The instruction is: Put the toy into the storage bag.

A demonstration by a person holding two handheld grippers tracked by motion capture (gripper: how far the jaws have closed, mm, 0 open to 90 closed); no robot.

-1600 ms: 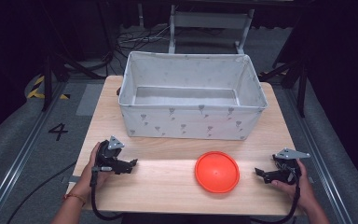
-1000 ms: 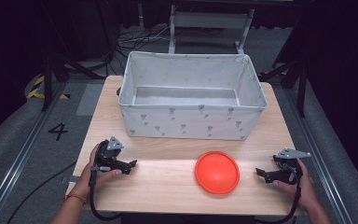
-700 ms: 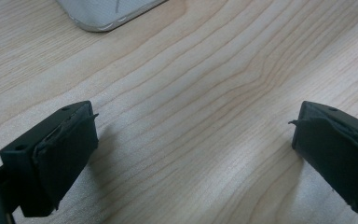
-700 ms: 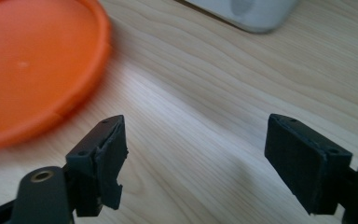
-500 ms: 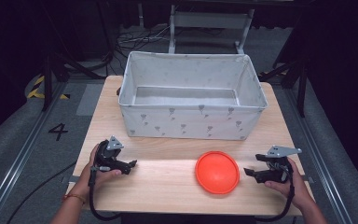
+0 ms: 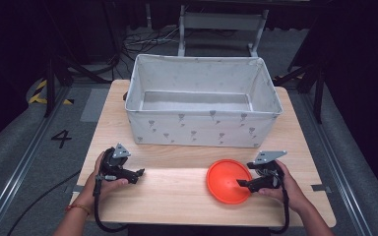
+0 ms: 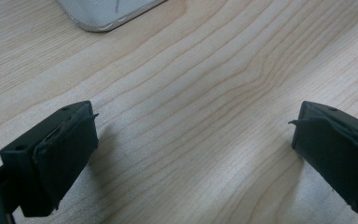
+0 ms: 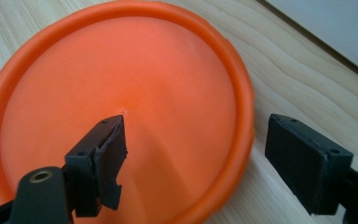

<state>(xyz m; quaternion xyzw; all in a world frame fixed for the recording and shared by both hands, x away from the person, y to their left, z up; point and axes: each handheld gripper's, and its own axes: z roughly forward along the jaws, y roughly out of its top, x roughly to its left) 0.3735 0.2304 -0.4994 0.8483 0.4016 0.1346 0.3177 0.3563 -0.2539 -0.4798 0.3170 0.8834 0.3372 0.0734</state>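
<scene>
**Right gripper set over the edge of the orange disc**

While the wooden desk is seen from above, a white fabric bin printed with small grey marks is found standing at its far half, open at the top. An orange disc is laid flat on the near part of the desk, right of centre and well apart from the bin.

The right gripper is held in the person's right hand at the disc's right edge, with its tips reaching over the rim. In the right gripper view its jaws are seen spread apart, one over the disc's face and the other over bare wood just outside the rim; whether either touches the disc cannot be told.

The left gripper is held in the left hand near the left edge of the desk, well apart from the disc. Its jaws are seen wide apart over bare wood, with nothing between them.
</scene>
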